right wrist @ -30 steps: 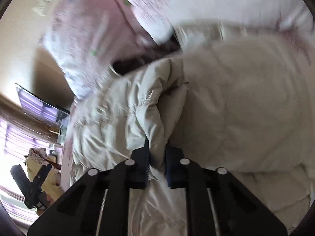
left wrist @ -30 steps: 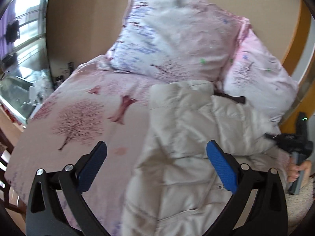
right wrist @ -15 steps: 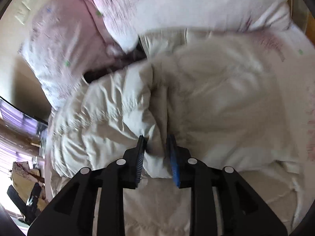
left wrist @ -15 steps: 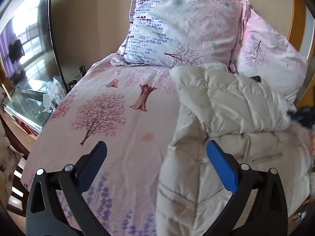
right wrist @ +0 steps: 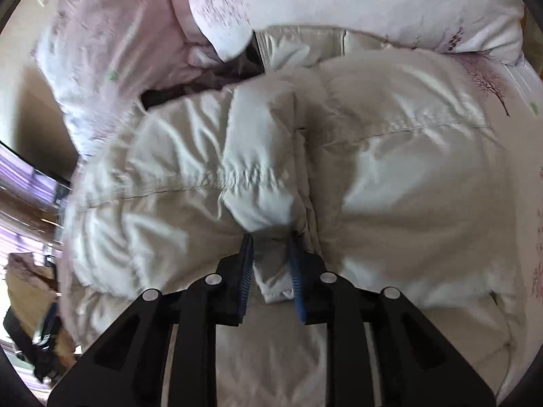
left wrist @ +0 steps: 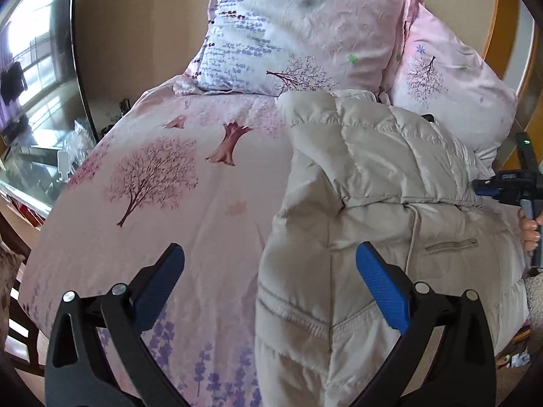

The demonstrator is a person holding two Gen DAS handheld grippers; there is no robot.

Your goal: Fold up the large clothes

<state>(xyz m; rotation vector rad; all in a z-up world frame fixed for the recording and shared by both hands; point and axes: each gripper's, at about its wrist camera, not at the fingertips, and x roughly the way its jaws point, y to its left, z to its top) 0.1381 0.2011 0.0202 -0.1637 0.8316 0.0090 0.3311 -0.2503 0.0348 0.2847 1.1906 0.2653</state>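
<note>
Fingers [right wrist: 246, 264] of right gripper [right wrist: 269, 266] pinch puffer jacket [right wrist: 390, 176]; left gripper [left wrist: 269, 279] gapes.

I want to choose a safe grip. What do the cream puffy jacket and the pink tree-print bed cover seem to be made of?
Cream puffy jacket: apparently thin, slightly glossy synthetic shell over soft filling; stitched quilting, shiny creases. Pink tree-print bed cover: probably matte woven cotton-like cloth; no shine, fine wrinkles.

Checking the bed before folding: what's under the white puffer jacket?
The puffer jacket lies on the pink tree-print bedsheet, its top against the pillows. Anything beneath it is covered.
</note>
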